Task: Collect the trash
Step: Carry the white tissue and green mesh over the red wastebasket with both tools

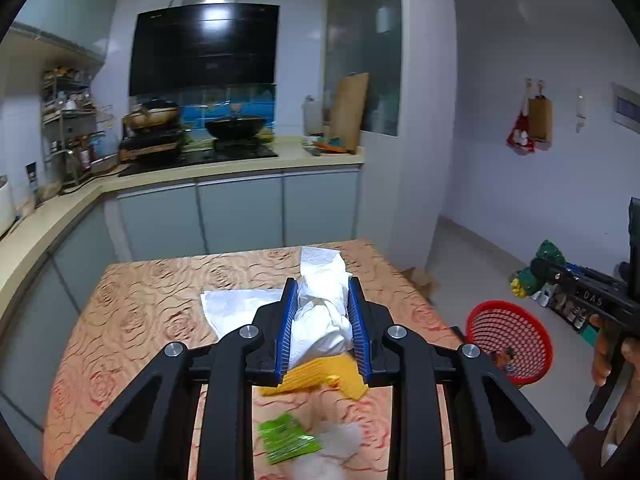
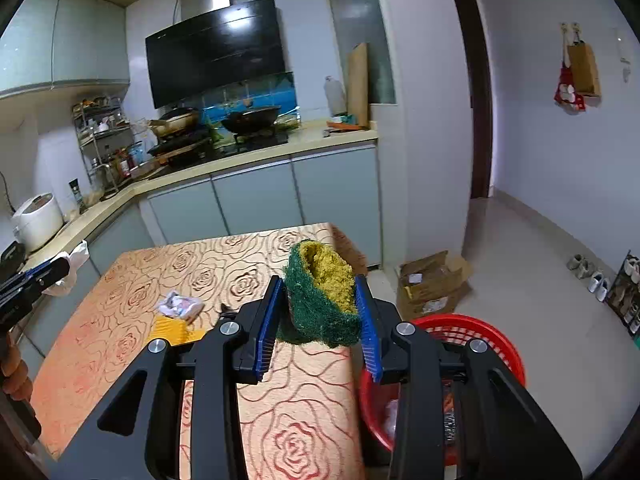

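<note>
A: What is each hand carrying?

B: The left gripper [image 1: 322, 320] has its fingers clenched on a crumpled paper towel [image 1: 320, 308], lifted above the worktop [image 1: 152, 300]. The right gripper [image 2: 320, 320] has its fingers clamped on a folded scouring pad [image 2: 322, 300], green outside and yellow within, held over the worktop's right edge and close to the red basket [image 2: 472, 336] on the floor.

A: How will those two handle?

B: Both look light and soft. The towel squashes to almost nothing, so I'd judge a pinch across the thick bunched middle is safest; a loose corner could tear or slip out. The pad is springy and rough, so it should grip well, though it may try to unfold when let go.

A: What is left on the worktop?

B: A flat white tissue [image 1: 236, 304], a yellow wrapper [image 1: 320, 376], a green packet [image 1: 286, 438] and a small crumpled white wrapper [image 2: 178, 305]. The flat ones look thin and slippery; I'd take them by a raised edge rather than press down on the cloth.
</note>
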`<state>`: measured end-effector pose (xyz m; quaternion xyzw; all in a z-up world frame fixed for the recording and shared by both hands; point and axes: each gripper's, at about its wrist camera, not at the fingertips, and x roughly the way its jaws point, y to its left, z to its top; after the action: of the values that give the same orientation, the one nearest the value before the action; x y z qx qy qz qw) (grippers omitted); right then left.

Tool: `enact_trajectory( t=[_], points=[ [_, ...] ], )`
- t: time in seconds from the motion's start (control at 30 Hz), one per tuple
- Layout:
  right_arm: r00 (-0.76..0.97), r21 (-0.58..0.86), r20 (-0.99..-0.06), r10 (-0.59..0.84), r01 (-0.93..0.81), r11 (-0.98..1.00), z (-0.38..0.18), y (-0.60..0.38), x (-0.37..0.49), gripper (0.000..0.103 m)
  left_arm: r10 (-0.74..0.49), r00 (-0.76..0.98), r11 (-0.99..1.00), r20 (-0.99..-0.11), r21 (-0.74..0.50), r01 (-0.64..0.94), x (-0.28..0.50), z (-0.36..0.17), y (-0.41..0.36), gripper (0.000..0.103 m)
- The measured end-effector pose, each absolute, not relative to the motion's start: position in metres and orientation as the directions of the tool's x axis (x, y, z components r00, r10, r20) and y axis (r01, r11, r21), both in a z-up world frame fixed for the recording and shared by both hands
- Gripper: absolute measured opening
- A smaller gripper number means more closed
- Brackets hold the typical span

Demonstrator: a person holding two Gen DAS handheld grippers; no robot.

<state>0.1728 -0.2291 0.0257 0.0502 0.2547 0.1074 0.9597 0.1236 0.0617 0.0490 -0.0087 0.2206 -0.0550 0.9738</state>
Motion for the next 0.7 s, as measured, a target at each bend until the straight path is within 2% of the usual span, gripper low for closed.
enact_trajectory(
  t=[0.33, 0.7],
  points=[
    [0.864, 0.146, -0.481, 0.151, -0.091, 0.985, 0.024, -0.269, 0.163, 0.036, -0.238, 0.877, 0.969, -0.417, -0.045, 0.242, 0.143, 0.057, -0.001, 0.024],
    [0.858, 0.139, -0.510, 0.061, 0.012, 0.990, 0.012, -0.313, 0.157, 0.036, -0.387, 0.794, 0.911, -0.470, -0.063, 0.407, 0.165, 0.037, -0.084, 0.024]
  ],
)
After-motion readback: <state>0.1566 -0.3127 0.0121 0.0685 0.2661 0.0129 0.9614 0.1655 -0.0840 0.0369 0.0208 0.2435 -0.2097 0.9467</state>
